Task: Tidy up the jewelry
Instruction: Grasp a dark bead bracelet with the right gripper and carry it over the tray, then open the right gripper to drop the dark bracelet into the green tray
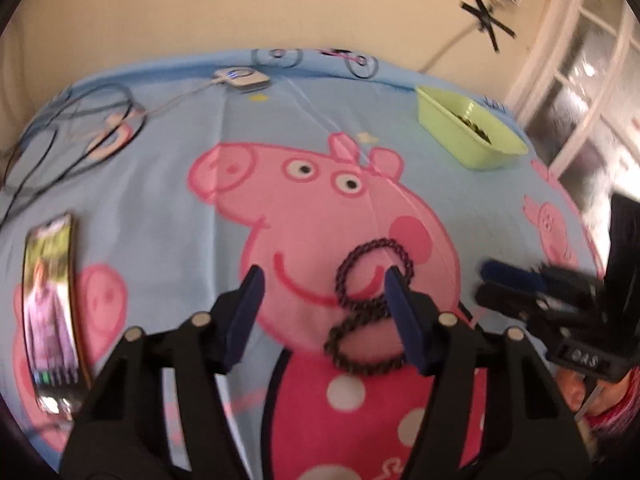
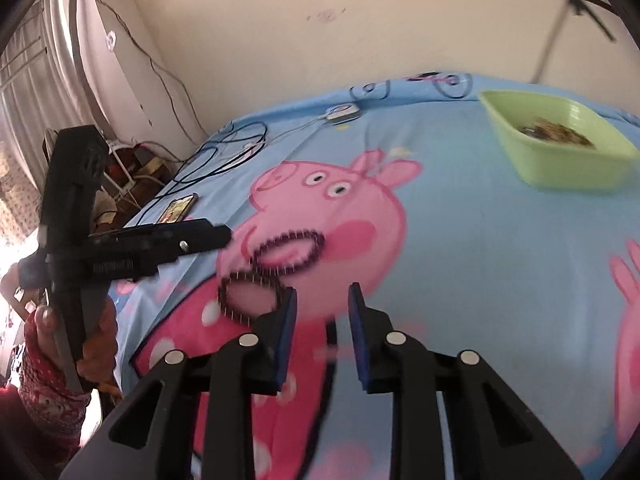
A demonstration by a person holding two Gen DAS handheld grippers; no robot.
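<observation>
A dark beaded necklace lies in a figure-eight on the pink pig printed on the blue bedsheet; it also shows in the right wrist view. My left gripper is open and empty, hovering just above it, with the necklace by its right finger. My right gripper is open and empty, just right of the necklace; it shows at the right edge of the left wrist view. A green plastic bin holding some jewelry stands at the far right of the bed, also in the right wrist view.
A phone with a lit screen lies at the left of the sheet. Dark cables and a small white charger lie at the far left. A cream wall rises behind the bed, with a white window frame at right.
</observation>
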